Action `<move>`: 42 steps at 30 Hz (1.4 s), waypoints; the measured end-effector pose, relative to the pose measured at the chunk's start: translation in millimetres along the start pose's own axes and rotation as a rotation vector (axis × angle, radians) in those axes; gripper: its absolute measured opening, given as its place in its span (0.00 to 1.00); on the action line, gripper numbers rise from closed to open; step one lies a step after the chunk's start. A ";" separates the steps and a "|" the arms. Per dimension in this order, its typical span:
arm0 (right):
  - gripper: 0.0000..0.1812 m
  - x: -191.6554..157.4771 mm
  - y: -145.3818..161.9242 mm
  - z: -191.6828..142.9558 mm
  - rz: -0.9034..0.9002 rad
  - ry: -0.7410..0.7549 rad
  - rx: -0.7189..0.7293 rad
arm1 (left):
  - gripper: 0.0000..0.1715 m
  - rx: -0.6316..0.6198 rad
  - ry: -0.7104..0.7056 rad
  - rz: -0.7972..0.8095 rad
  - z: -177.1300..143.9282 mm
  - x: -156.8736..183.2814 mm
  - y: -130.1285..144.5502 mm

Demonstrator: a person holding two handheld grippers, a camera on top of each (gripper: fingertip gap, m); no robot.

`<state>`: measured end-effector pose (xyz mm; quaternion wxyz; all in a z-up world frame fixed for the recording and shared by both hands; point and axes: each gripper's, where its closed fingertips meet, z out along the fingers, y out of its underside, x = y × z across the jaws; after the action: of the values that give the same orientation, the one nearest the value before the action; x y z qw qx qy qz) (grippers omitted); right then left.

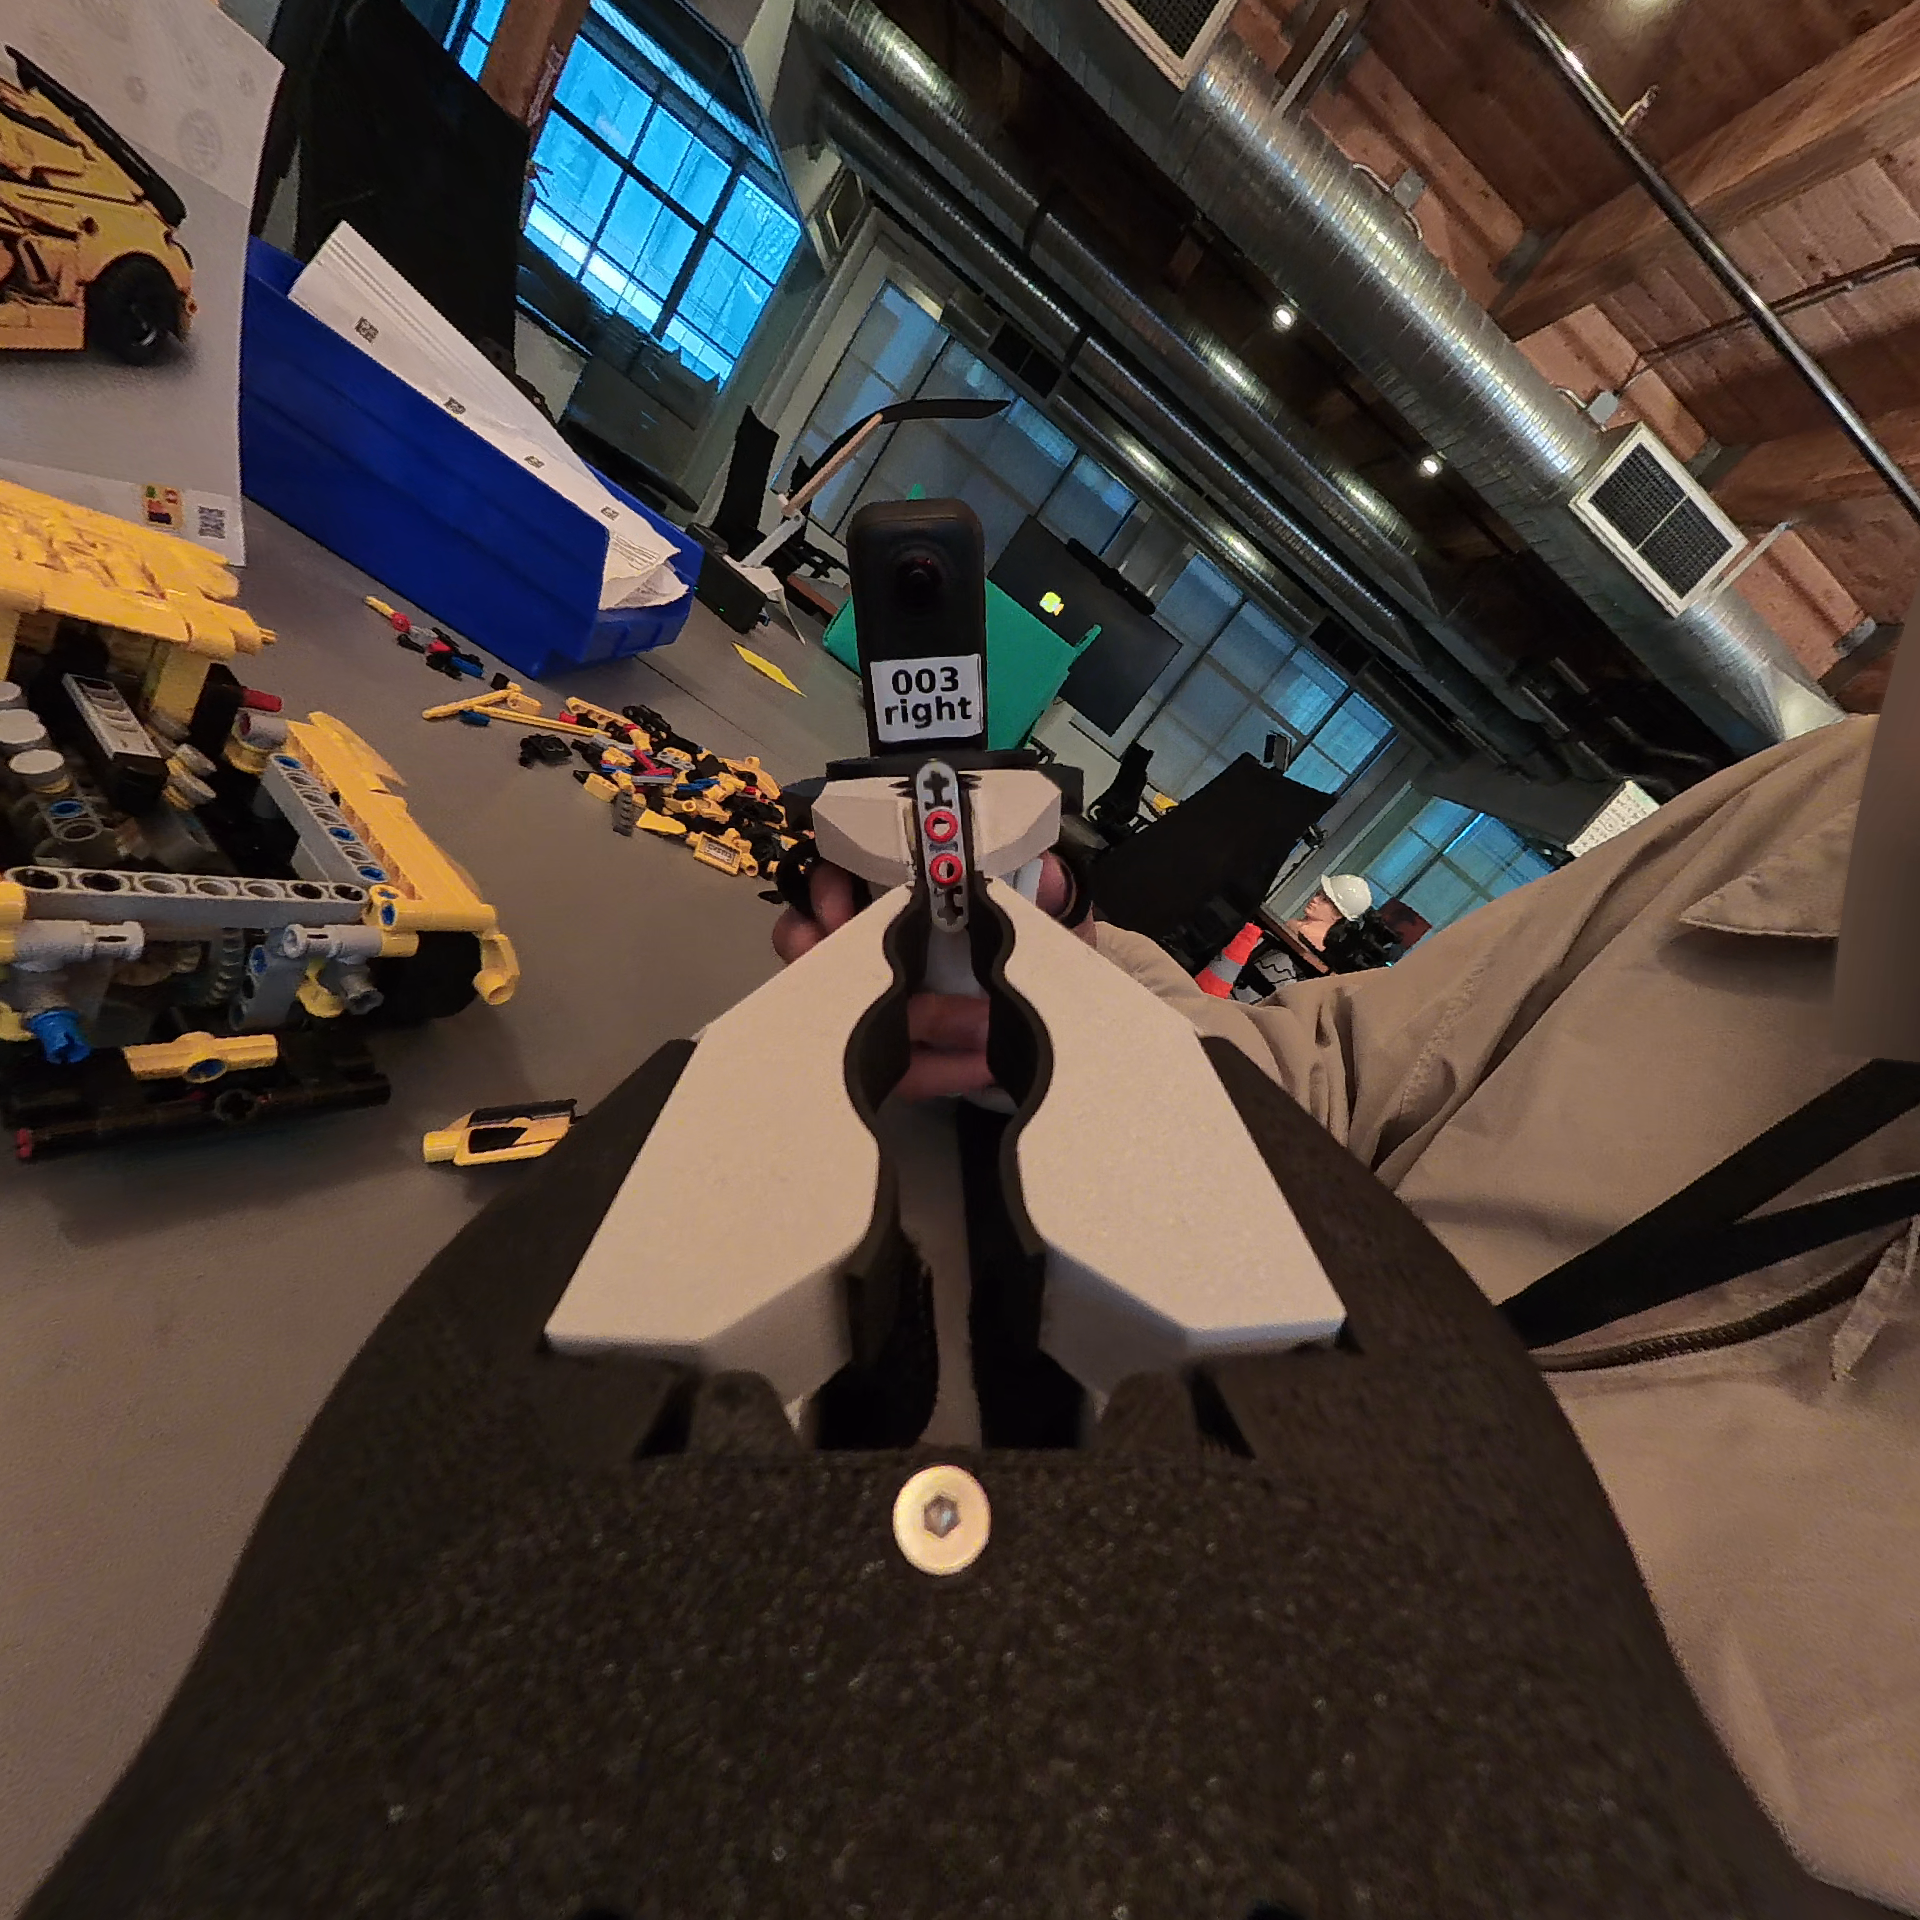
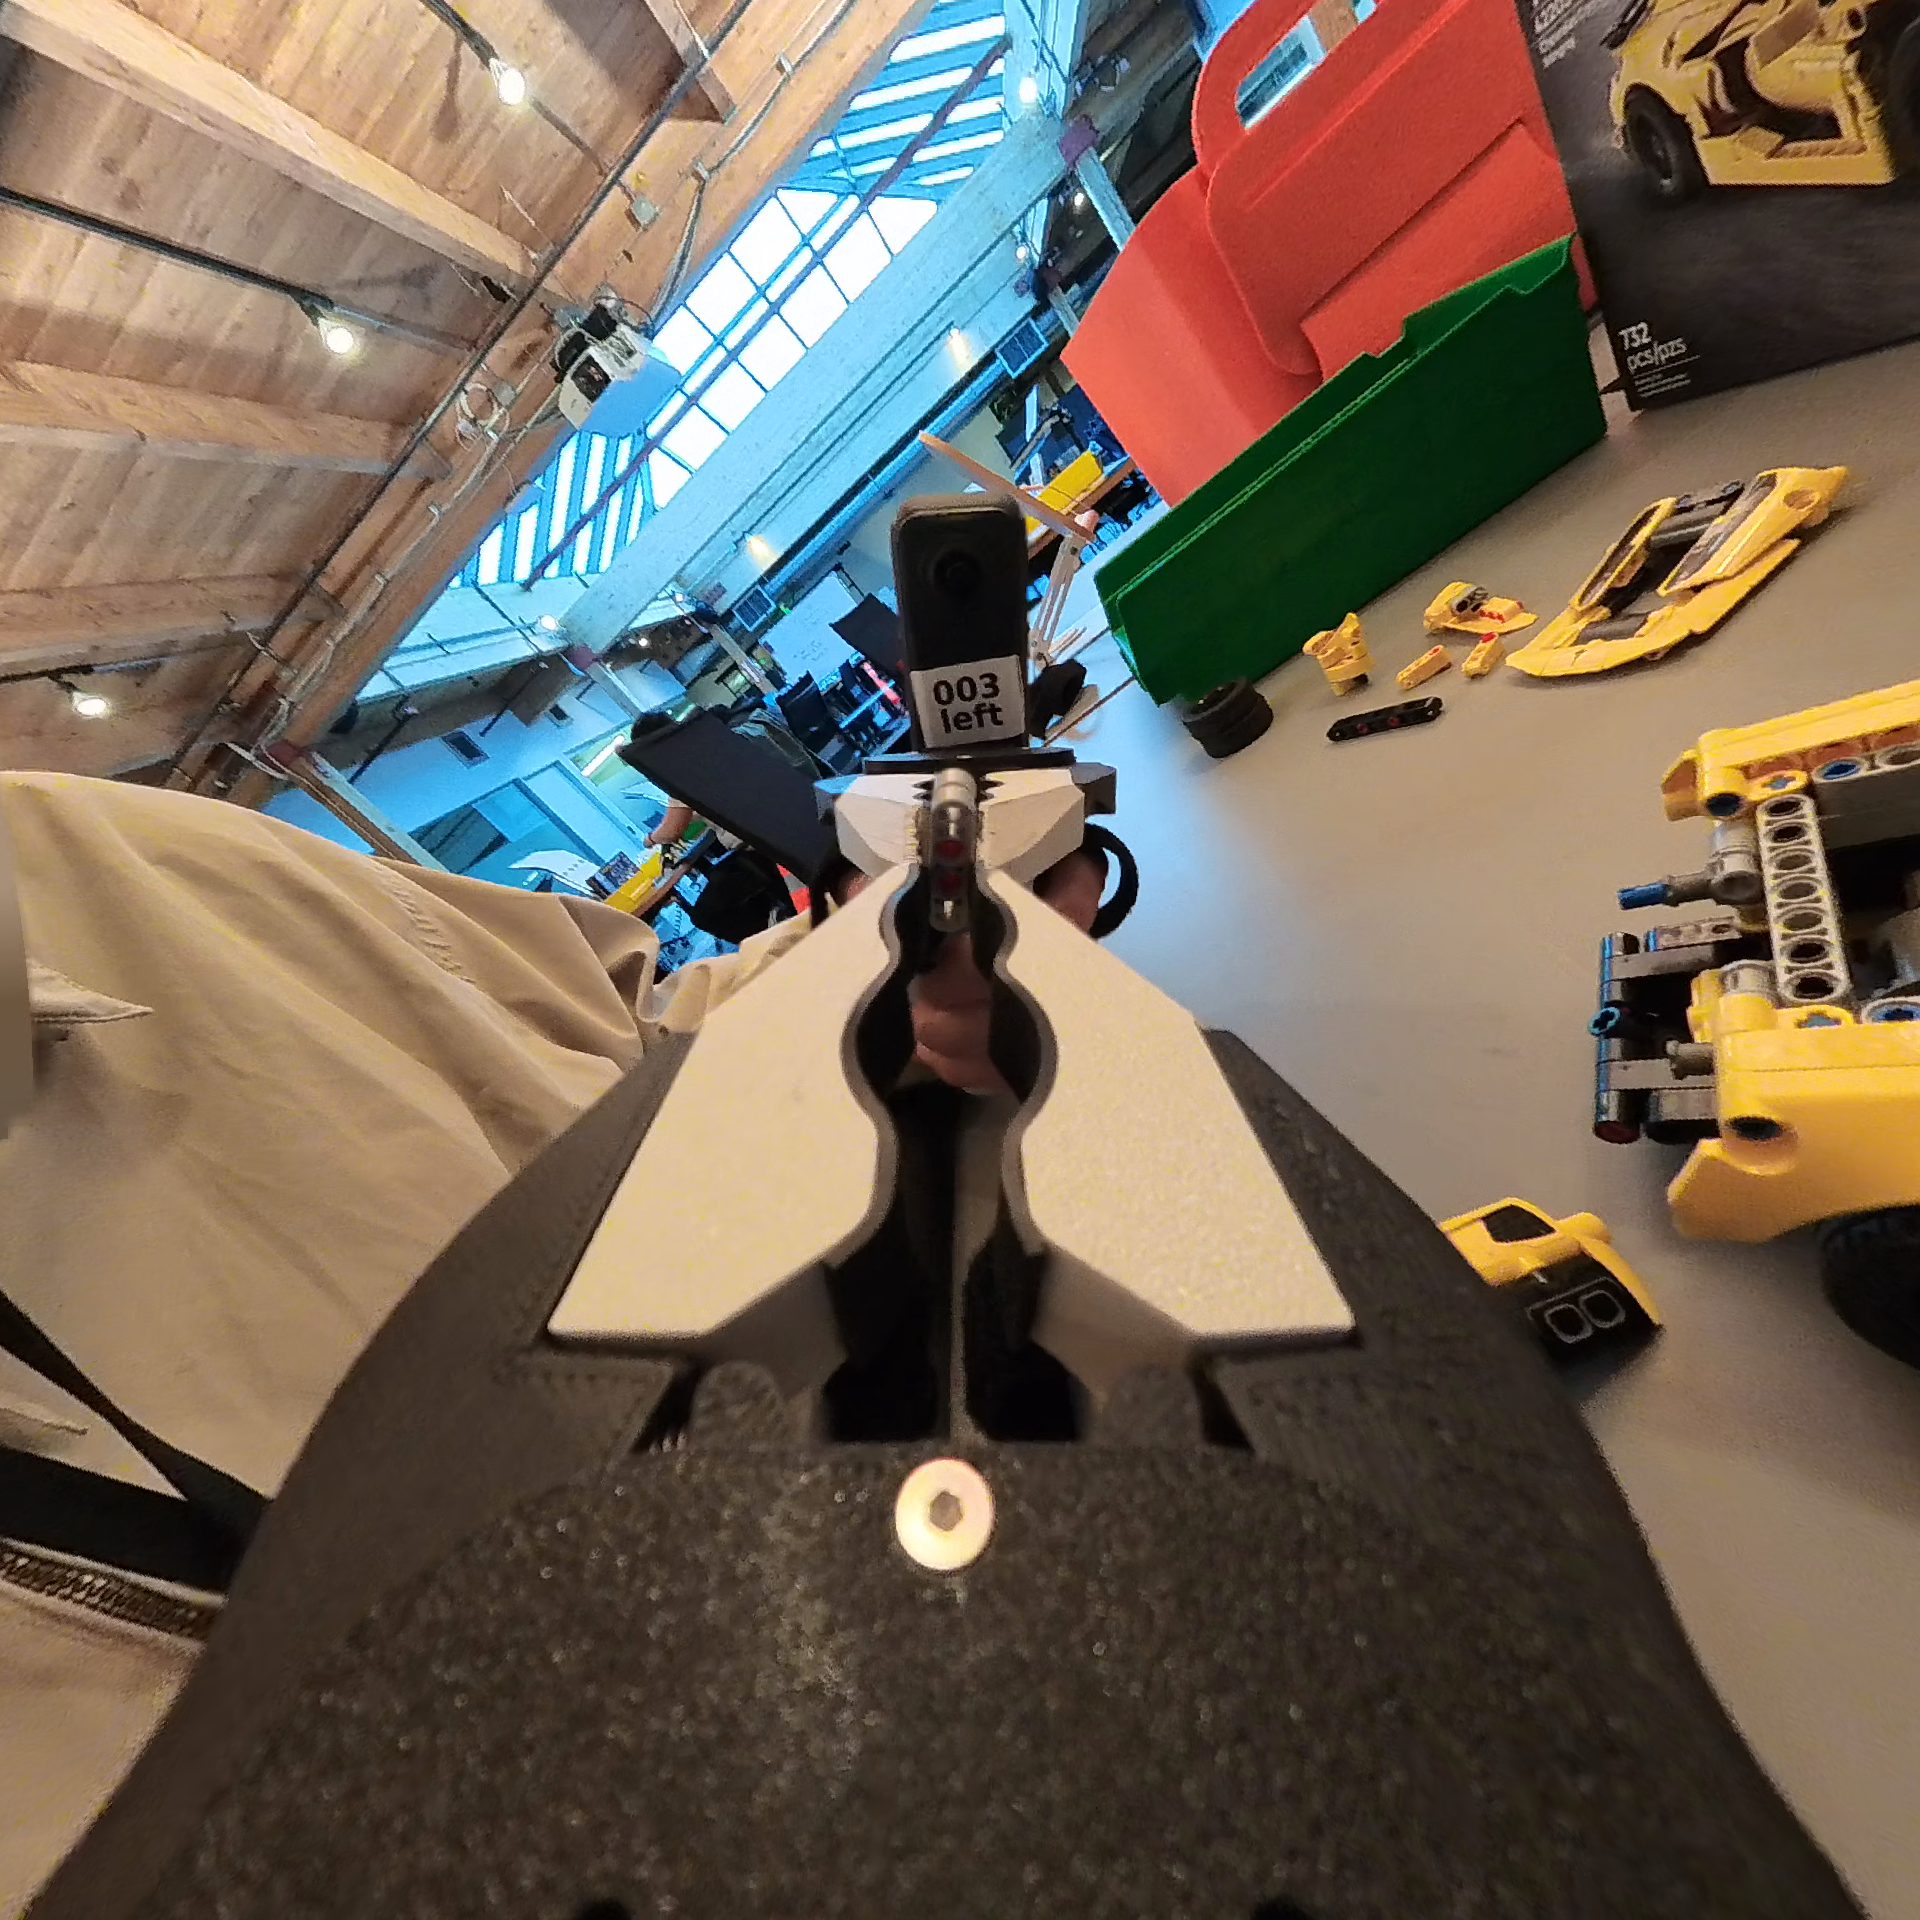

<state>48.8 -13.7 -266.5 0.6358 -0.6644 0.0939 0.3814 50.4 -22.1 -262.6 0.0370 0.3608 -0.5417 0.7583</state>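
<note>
My two grippers face each other tip to tip above a grey table. A small grey beam with two red pins is pinched between them. My left gripper is shut on its near end. My right gripper, held by a hand, is shut on its far end. In the right wrist view the same beam sits at the tips of my right gripper, and my left gripper clamps it from the other side. A person's beige jacket sleeve lies behind the grippers.
A partly built yellow toy car stands on the table beside the grippers. A pile of loose parts, a blue bin, a green bin, a red case, the set's box and a small yellow part lie around. Only a small space, under 4 cm, lies between the two pairs of fingers. The partly built yellow toy car is about equally far from each gripper, around 15 cm.
</note>
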 end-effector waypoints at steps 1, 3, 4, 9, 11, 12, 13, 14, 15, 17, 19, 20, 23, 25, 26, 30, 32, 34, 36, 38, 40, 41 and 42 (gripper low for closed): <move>0.03 1.7 0.0 -0.2 -0.007 0.009 -0.004 | 0.03 0.001 -0.011 0.007 -0.2 -1.4 -0.3; 0.03 3.8 -0.1 -0.1 0.005 0.008 -0.005 | 0.03 0.000 -0.024 0.019 -1.2 -3.7 -1.0; 0.03 5.0 0.4 -0.4 0.005 0.010 -0.010 | 0.03 -0.006 -0.035 0.031 -1.5 -5.3 -0.9; 0.03 9.7 0.3 -4.1 0.040 0.012 -0.001 | 0.03 0.105 -0.090 0.040 -12.7 -11.0 -18.6; 0.03 15.1 0.4 -17.3 0.088 0.022 0.023 | 0.03 0.328 -0.121 -0.071 -52.7 -30.3 -56.7; 0.03 12.7 3.0 -18.3 0.101 0.009 0.028 | 0.02 0.367 -0.135 -0.078 -62.3 -32.9 -61.7; 0.03 12.3 6.0 -16.3 0.102 0.012 0.018 | 0.03 0.315 -0.141 -0.043 -55.9 -28.3 -54.1; 0.03 12.8 7.6 -13.2 0.097 0.015 0.001 | 0.03 0.249 -0.136 0.001 -43.4 -21.4 -44.7; 0.03 14.6 8.3 -10.6 0.096 0.021 -0.019 | 0.03 0.190 -0.107 0.015 -31.9 -14.8 -36.0; 0.03 34.1 11.5 -14.3 0.050 0.153 -0.079 | 0.03 0.141 -0.083 -0.009 -23.4 -14.4 -28.3; 0.03 59.9 22.3 -30.5 -0.094 0.367 -0.208 | 0.03 0.097 -0.049 -0.050 -21.2 -14.4 -19.3; 0.03 70.2 24.0 -40.5 -0.159 0.459 -0.244 | 0.03 0.083 -0.072 -0.053 -20.2 -18.5 -14.8; 0.03 74.1 13.6 -64.0 -0.200 0.540 -0.219 | 0.03 0.021 -0.095 -0.044 -13.9 -22.3 -4.5; 0.03 74.5 2.7 -83.7 -0.209 0.577 -0.187 | 0.03 -0.006 -0.114 -0.006 -11.6 -22.9 -0.3; 0.03 80.1 0.5 -98.4 -0.232 0.640 -0.195 | 0.03 -0.025 -0.114 0.014 -10.3 -21.2 2.6; 0.03 105.9 14.2 -179.6 -0.295 0.963 -0.375 | 0.03 -0.041 -0.139 0.057 -7.7 -20.5 6.3; 0.03 105.0 15.4 -222.3 -0.274 1.073 -0.396 | 0.03 -0.031 -0.145 0.050 -8.2 -22.0 4.8; 0.03 95.2 11.6 -256.4 -0.246 1.127 -0.354 | 0.03 -0.023 -0.141 0.037 -9.0 -22.6 3.3; 0.03 85.5 11.0 -289.0 -0.230 1.194 -0.336 | 0.03 -0.013 -0.148 0.032 -9.9 -24.3 1.7; 0.03 78.1 11.4 -315.3 -0.217 1.254 -0.324 | 0.03 -0.012 -0.149 0.030 -10.3 -25.3 1.3; 0.03 76.2 11.3 -335.8 -0.197 1.302 -0.324 | 0.03 -0.014 -0.152 0.028 -9.9 -26.6 2.0; 0.03 77.3 11.0 -345.1 -0.181 1.324 -0.330 | 0.03 -0.019 -0.150 0.025 -9.4 -26.9 2.9; 0.03 79.4 10.7 -353.7 -0.166 1.344 -0.342 | 0.03 -0.022 -0.152 0.023 -9.0 -27.5 3.5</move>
<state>234.2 -311.1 -359.7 0.3534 -0.8522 0.3544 -0.1527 64.6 -6.7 -283.0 -0.0089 0.4104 -0.5555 0.7231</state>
